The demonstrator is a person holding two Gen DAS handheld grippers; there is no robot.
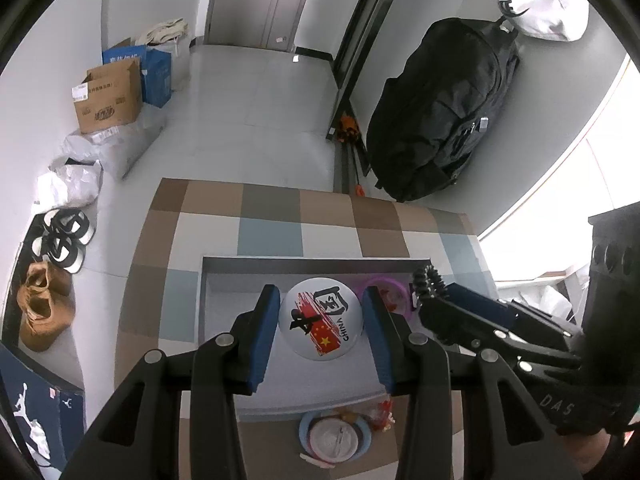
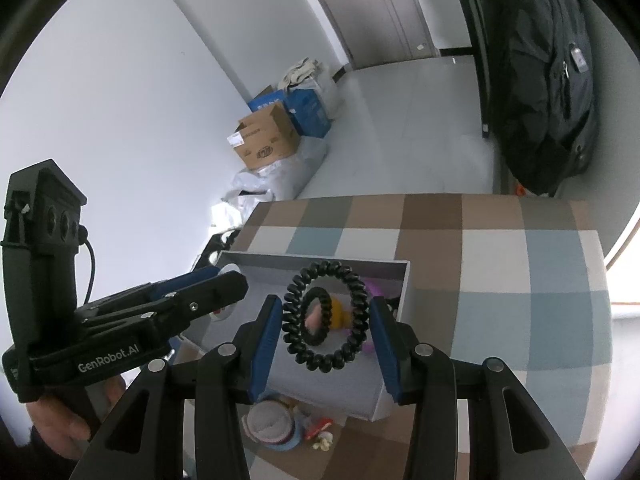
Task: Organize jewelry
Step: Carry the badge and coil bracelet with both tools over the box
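A: Biggest first. Checked tablecloth (image 1: 276,216) in brown, cream and pale blue covers the table; a shallow grey tray (image 1: 316,263) sits on it.

B: Tray contents?

A: From the right wrist view, a purple piece (image 2: 377,290) against the far right wall and a yellow-and-pink item (image 2: 340,314) mid-tray, seen through the rings. I can't tell what either one is.

B: Outside the tray?

A: Just beside its near edge, a small round dish (image 1: 332,438) with a pale blue rim, and red trinkets (image 1: 383,416) next to it.

B: Left gripper?

A: Left gripper (image 1: 322,318) is closed on a round badge (image 1: 322,318), white with red brushwork, a flag and the word CHINA. Both blue pads touch its rim. It is held above the tray's middle.

B: Right gripper?

A: Right gripper (image 2: 325,320) is clamped on two black spiral hair ties (image 2: 325,354), the smaller ring inside the larger. The pads touch the outer coil on both sides. They hang over the tray's right half, upright, facing the camera.

B: Spacing between the two?

A: Near each other, side by side, not touching.
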